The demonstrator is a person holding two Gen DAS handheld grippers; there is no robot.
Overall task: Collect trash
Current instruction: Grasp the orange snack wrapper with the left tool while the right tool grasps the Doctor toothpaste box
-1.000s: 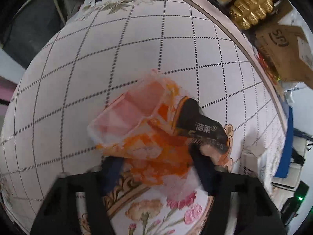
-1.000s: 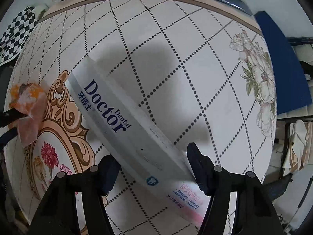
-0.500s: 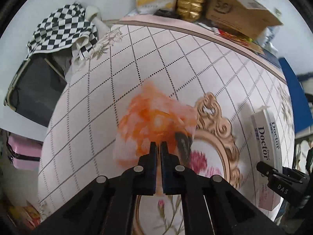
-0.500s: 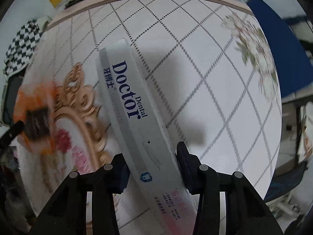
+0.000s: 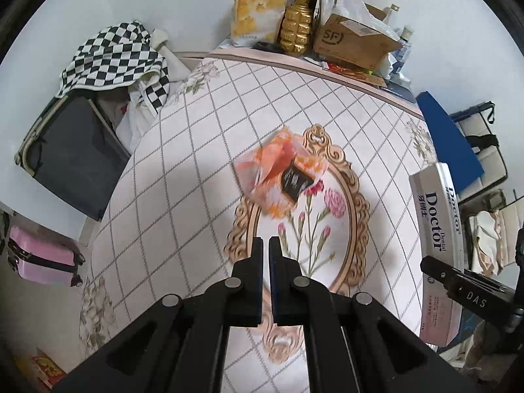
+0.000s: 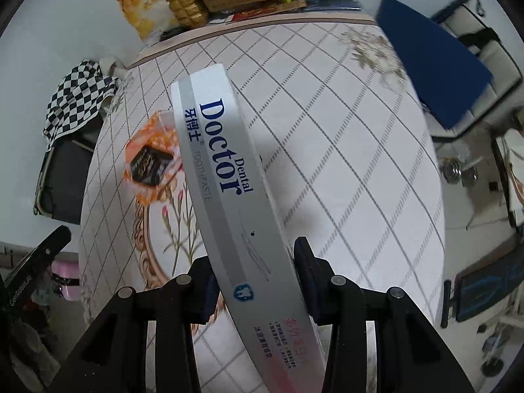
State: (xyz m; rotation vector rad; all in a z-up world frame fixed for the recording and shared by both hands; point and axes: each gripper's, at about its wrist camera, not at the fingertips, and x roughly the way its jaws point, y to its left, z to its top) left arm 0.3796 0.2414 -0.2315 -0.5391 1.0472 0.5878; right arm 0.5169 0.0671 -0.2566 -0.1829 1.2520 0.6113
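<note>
Your left gripper (image 5: 265,255) shut nearly tight but lost the orange wrapper (image 5: 281,177), which dropped back onto the table (image 5: 183,170), so you must grab it again, while your right gripper (image 6: 253,271) held the toothpaste box (image 6: 229,177).

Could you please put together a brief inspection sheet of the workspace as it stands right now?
Surface: table covered by a diamond-grid cloth with a floral medallion.
Job's things: orange wrapper, blurred, hanging from the left gripper's tips; toothpaste box lifted off the cloth.
Clutter: yellow bag, gold bottle and cardboard box at the far edge.
Grippers: left gripper shut on the wrapper; right gripper shut on the box.
Cables: nothing seen.
Surroundings: checkered cloth, pink suitcase, blue board.
</note>
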